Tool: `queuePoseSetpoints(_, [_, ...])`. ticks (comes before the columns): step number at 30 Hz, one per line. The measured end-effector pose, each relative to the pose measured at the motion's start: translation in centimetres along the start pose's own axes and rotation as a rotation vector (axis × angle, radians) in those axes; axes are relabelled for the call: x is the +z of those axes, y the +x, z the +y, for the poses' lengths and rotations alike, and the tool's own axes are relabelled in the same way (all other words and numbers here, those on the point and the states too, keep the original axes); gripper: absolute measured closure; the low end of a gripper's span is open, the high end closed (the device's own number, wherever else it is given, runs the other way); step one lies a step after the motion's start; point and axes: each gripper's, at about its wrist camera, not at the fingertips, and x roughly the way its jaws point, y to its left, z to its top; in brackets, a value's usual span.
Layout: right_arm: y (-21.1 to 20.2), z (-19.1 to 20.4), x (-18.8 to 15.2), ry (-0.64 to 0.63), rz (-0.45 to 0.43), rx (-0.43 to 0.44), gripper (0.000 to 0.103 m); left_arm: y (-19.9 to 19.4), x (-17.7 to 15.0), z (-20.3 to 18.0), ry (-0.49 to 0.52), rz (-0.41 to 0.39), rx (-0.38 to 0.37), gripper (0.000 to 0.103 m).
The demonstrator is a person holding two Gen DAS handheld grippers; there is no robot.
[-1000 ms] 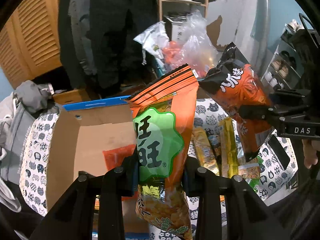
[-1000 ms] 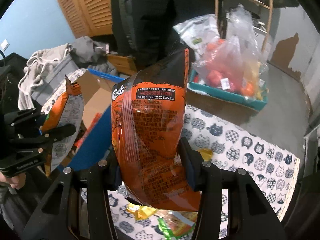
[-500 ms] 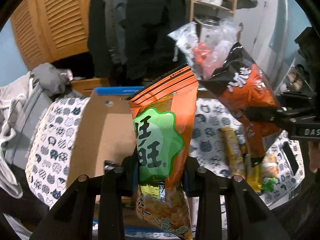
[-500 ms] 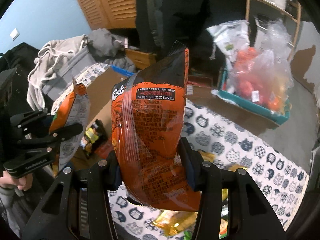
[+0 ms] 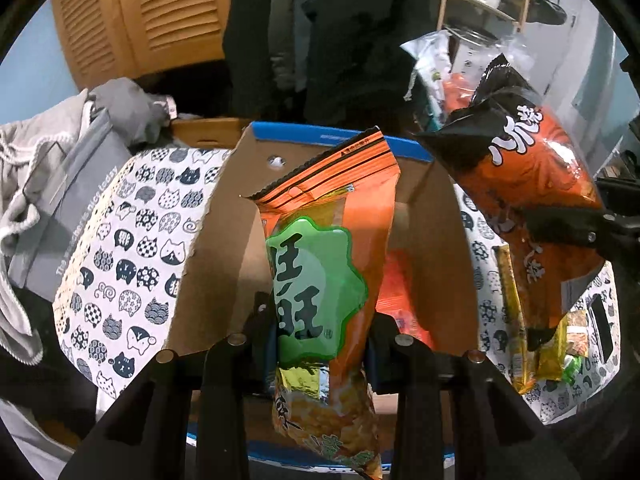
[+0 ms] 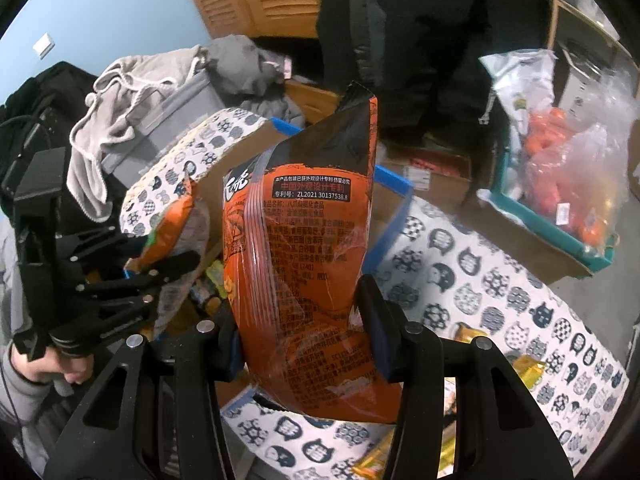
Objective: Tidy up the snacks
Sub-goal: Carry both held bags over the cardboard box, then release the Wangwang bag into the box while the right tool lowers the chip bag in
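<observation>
Left tool (image 5: 320,344): I'm pinching the orange snack bag (image 5: 328,264) with the green badge, upright, above the cardboard box (image 5: 224,240).
Right tool (image 6: 300,328): clamps a black-topped orange chip bag (image 6: 304,248), long axis vertical, beside that box.

My left gripper (image 5: 320,344) holds its bag (image 5: 324,264) over the cardboard box (image 5: 224,248); loose packets (image 5: 560,352) lie right, possibly touching.

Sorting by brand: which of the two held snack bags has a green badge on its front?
The orange bag in the left gripper; the right gripper's black-topped bag has none.
</observation>
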Motion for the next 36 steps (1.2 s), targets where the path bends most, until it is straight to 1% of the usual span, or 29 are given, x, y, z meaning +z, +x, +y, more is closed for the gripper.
queuePoseSetpoints(4, [1.2,1.2,0.7,-0.002,0.012,0.012,0.055,0.6,-0.1,0.9,-0.021,0.027,0.009,0.068])
queuePoseSetpoints(6, [1.7,1.6,1.0,0.002,0.019,0.021,0.055,0.6,-0.2,1.1,-0.021,0.035,0.022,0.059])
queuePoseSetpoints(8, [2.1,1.8,1.3,0.007,0.024,0.026,0.055,0.3,-0.3,1.2,-0.023,0.031,0.032,0.043])
queuePoseSetpoints(11, [2.7,2.0,1.6,0.014,0.030,0.033,0.055,-0.5,-0.2,1.2,-0.018,0.011,0.047,0.035])
queuePoseSetpoints(13, [3.1,2.2,1.8,0.019,0.033,0.036,0.055,-0.9,-0.2,1.2,-0.017,0.006,0.056,0.032])
queuePoseSetpoints(21, [4.6,2.5,2.2,0.035,0.056,0.062,0.054,-1.8,0.3,1.3,-0.019,0.004,0.054,0.032])
queuePoseSetpoints(26, [5.0,2.4,2.4,0.045,0.055,0.079,0.049,-2.2,0.3,0.9,-0.009,-0.008,0.049,0.031])
queuePoseSetpoints(29, [4.7,2.3,2.6,0.058,0.042,0.091,0.047,-2.2,0.3,0.6,-0.003,-0.006,0.045,0.031])
queuePoseSetpoints(31, [4.2,2.1,2.7,0.056,0.029,0.080,0.043,-2.2,0.4,0.3,-0.001,-0.006,0.041,0.031])
queuePoseSetpoints(34, [3.6,1.8,2.6,0.055,0.019,0.072,0.043,-2.3,0.5,-0.1,0.001,-0.008,0.031,0.031])
queuePoseSetpoints(36, [3.1,1.6,2.4,0.050,0.017,0.058,0.040,-2.5,0.6,-0.5,0.004,-0.011,0.022,0.031])
